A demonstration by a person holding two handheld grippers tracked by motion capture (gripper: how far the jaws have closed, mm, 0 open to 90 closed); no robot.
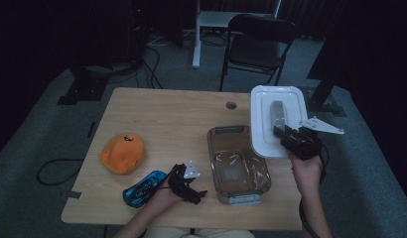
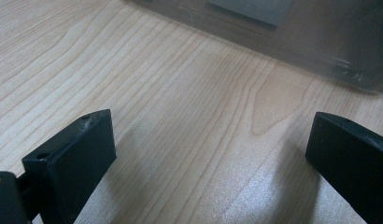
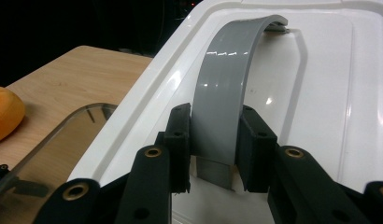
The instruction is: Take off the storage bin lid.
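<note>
Right now my right hand-held gripper point(image 3: 213, 149) clamps the white lid's point(image 1: 263, 134) grey handle point(image 3: 227, 93), so I'd keep it level over the glass dish point(image 1: 238, 163) while the left hand-held gripper point(image 2: 208, 158) rests open.

Right gripper point(image 3: 213, 144) jaws clamped, raised; left gripper point(image 2: 208, 154) jaws wide apart, low.

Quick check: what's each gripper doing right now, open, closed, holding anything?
Left gripper: open, nothing between its jaws, low over the table.
Right gripper: closed on the grey handle of the white lid.
</note>
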